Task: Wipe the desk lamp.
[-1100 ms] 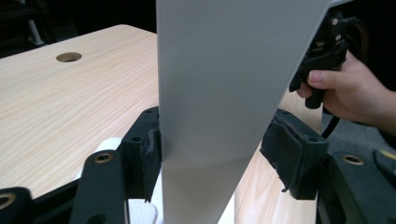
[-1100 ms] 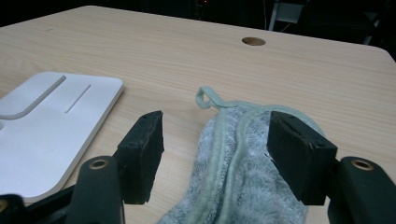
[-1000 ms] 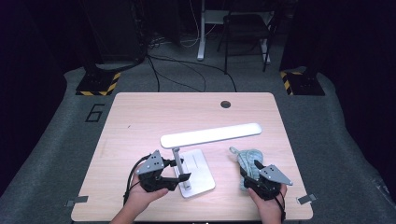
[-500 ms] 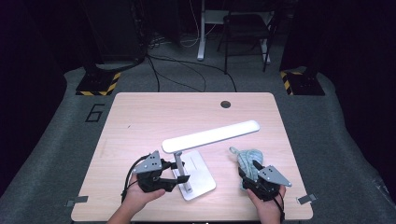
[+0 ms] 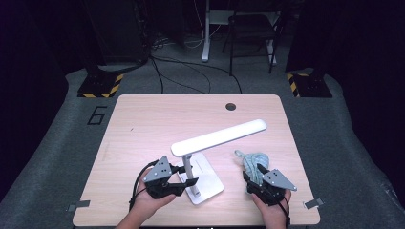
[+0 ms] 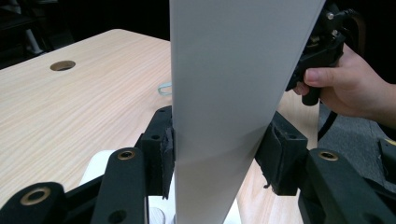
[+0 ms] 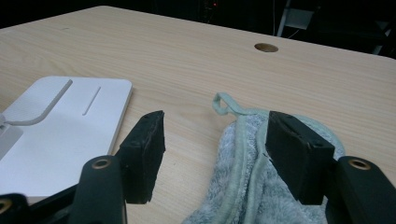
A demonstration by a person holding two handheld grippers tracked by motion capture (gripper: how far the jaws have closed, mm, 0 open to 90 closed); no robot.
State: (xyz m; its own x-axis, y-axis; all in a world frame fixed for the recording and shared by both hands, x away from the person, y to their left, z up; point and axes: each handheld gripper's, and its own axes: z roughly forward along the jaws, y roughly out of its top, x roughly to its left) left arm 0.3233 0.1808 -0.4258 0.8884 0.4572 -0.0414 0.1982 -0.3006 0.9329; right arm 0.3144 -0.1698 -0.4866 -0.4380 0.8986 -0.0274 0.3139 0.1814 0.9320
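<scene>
We see the left gripper just closing on the lamp's white stem, apparently touching both pads. The right gripper gapes over the grey-green cloth (lamp base lies left).

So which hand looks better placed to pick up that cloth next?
Probably the right. The right gripper stands open over the cloth, one jaw already above it. The left gripper, whose jaws have just been closing, is busy gripping the lamp across the table.
</scene>
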